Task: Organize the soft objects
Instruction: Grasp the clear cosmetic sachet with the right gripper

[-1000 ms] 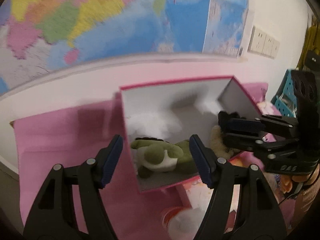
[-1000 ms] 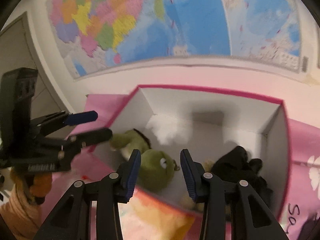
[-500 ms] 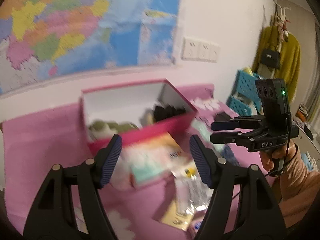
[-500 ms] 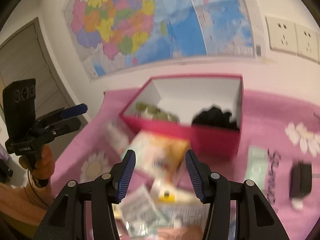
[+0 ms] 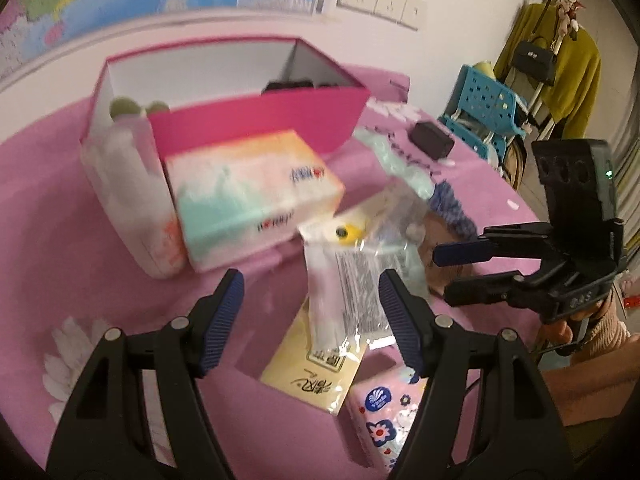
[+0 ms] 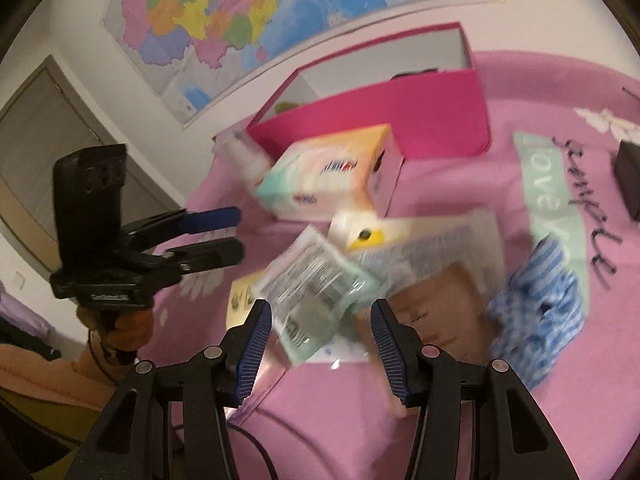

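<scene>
One tissue pack (image 5: pixel 256 196) lengthwise toward box (image 5: pixel 260 120)

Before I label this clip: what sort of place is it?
Probably a room in a home: a wall map, a coat and handbag on a rack, a flowered pink cloth.

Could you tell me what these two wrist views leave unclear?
- Pink box contents: in both views its front wall hides all but a green toy's top and something black.
- Clear packet print: motion-blurred in both views.
- Flowered pack, left wrist view: partly behind the gripper arm.
</scene>
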Available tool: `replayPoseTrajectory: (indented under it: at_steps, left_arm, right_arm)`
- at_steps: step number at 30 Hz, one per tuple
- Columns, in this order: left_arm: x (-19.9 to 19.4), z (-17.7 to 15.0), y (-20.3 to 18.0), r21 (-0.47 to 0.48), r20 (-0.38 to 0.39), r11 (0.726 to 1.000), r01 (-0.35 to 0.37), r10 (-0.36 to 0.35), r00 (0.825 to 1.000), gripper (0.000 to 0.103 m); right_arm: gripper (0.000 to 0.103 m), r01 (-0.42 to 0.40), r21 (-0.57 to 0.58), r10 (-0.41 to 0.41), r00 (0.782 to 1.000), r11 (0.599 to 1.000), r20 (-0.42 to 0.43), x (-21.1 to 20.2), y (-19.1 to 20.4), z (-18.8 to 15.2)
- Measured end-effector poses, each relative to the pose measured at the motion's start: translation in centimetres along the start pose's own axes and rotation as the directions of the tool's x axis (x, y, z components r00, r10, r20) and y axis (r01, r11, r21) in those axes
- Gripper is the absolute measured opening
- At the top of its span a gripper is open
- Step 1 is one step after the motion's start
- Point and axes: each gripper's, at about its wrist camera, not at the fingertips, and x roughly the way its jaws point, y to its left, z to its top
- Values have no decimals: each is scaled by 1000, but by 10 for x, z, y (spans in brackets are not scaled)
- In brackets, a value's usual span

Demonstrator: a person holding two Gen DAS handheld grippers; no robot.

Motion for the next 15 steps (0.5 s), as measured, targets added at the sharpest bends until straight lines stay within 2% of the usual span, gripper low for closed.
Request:
replayPoseTrajectory:
  at_steps: [4,9,15]
  left_arm:
    - [15,-3,2,-12,-52,999,30,-31,998,71]
    - [26,-6,5,-29,-106,996,82,-84,991,71]
    - [31,-8,5,-22,-126,993,116,-118,985,71]
  right_arm:
    - [53,-11,23,12,1000,1000,-27,13,-1,-5]
    - [50,-23,27,23,1000,999,7,15,0,-2]
    - [26,9,15,-9,1000,1000,17,24,1,2]
